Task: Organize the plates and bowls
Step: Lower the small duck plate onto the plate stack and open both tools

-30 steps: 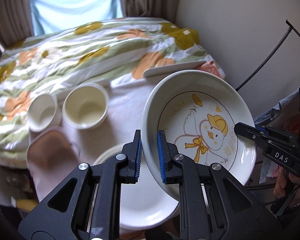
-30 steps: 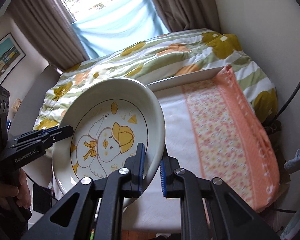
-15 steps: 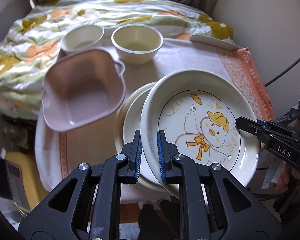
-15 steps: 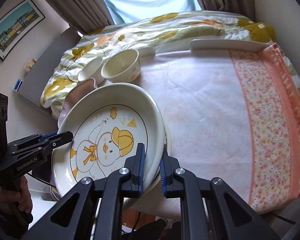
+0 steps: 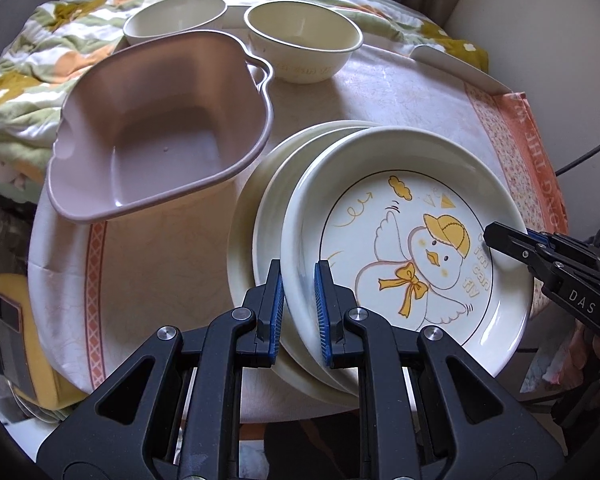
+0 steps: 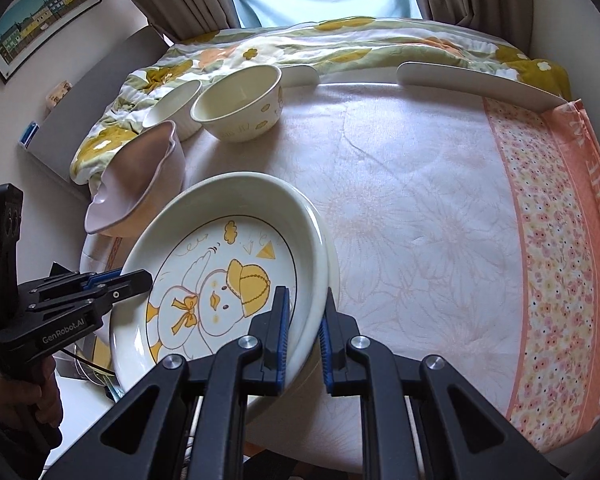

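Both grippers hold a white deep plate with a yellow-capped duck drawing. My left gripper is shut on its near left rim. My right gripper is shut on the opposite rim of the duck plate. Each shows in the other's view: the right gripper and the left gripper. The duck plate lies low over a stack of cream plates, shifted a little to the right of it. I cannot tell whether it touches the stack.
A pink square bowl stands left of the stack, with two cream bowls behind it. A floral cloth covers the table. A white board lies along its far edge, with a flowered quilt beyond.
Both grippers have come down with the duck plate, from tilted in the air to nearly flat over the cream plate stack. The bowls now look closer.
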{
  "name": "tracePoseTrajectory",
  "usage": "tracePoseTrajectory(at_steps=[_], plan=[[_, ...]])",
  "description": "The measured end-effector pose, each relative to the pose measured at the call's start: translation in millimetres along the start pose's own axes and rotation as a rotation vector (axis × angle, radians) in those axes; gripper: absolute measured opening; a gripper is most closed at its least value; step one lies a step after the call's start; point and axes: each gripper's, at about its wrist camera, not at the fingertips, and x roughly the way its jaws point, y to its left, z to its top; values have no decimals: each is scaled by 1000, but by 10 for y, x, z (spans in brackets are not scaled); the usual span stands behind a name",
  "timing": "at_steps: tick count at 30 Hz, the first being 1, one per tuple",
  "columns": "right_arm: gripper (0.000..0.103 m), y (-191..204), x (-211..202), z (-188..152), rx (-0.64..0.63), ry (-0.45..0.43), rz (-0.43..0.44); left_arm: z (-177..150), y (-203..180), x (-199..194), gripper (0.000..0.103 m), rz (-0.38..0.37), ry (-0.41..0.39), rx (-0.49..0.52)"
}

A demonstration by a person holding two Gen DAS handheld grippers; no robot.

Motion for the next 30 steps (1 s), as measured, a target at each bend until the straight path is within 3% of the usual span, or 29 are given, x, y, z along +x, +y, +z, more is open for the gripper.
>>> tracePoseTrajectory(at_steps=[11, 18, 30], plan=[[13, 30, 57, -20, -30, 11, -26, 20, -125, 62, 14, 67, -17, 41], [13, 46, 60, -30, -50, 3, -54, 18, -298, 83, 17, 171, -28, 119], [13, 75, 93, -18, -72, -1, -67, -17, -593, 120, 17, 414, -83, 302]])
